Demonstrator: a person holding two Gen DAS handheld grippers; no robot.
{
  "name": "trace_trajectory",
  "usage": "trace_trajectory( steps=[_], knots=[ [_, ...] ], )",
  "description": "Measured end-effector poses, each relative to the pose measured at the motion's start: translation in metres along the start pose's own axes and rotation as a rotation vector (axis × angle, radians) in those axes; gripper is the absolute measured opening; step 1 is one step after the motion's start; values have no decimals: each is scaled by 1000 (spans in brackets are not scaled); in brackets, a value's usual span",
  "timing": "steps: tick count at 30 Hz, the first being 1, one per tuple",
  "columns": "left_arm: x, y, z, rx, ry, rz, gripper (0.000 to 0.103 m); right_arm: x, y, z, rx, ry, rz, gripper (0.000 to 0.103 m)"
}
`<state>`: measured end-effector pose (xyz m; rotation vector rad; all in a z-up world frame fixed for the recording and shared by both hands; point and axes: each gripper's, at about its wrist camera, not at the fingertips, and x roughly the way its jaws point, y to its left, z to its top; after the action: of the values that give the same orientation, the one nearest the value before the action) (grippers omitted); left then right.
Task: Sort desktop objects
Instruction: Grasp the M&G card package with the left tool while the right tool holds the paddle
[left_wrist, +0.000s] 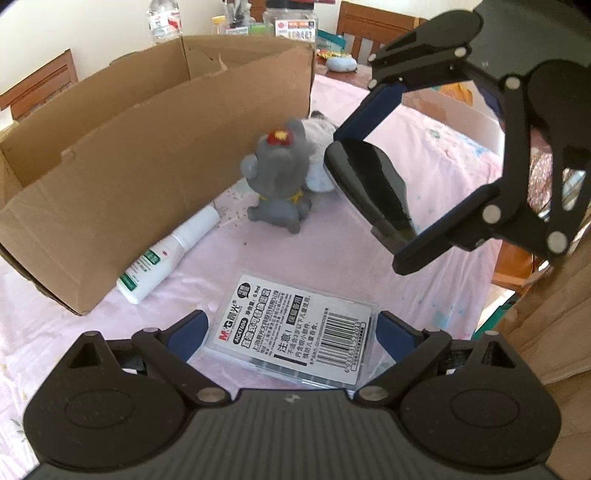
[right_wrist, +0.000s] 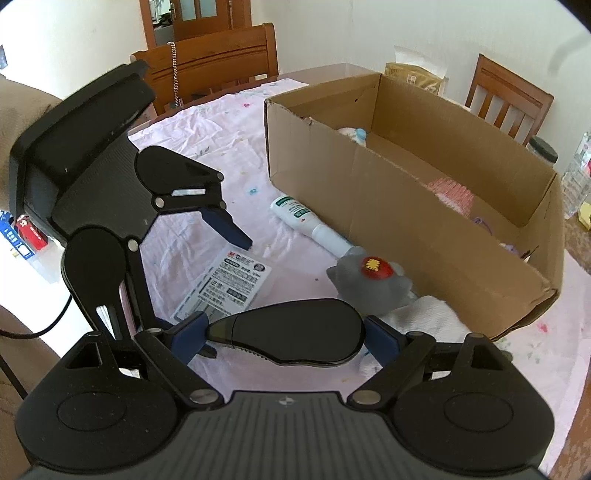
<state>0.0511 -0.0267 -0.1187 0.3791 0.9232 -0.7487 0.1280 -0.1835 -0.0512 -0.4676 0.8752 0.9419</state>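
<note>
My right gripper (right_wrist: 288, 326) is shut on a glossy black oval object (right_wrist: 295, 328), gripped across its width and held off the pink tablecloth (right_wrist: 207, 147). The left wrist view shows that object (left_wrist: 373, 184) in the air beside a grey toy figure (left_wrist: 280, 177) with a red flower. My left gripper (left_wrist: 291, 319) is open, low over a clear plastic pack (left_wrist: 295, 325) with a white barcode label. Its blue pads (left_wrist: 188, 332) stand just outside the pack's two ends. A white tube bottle (left_wrist: 162, 258) lies against the open cardboard box (left_wrist: 147, 147).
The box (right_wrist: 406, 229) holds a small plush and pink items. A white plush (right_wrist: 424, 314) lies behind the grey figure (right_wrist: 369, 280). Wooden chairs (right_wrist: 221, 62) surround the table. A jar (right_wrist: 543, 149) and water bottles (left_wrist: 164, 18) stand beyond the box.
</note>
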Motion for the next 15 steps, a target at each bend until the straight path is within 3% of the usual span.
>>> trace_trajectory(
  steps=[15],
  knots=[
    [-50, -5, 28, -92, -80, 71, 97, -25, -18, 5, -61, -27, -23, 93]
  ],
)
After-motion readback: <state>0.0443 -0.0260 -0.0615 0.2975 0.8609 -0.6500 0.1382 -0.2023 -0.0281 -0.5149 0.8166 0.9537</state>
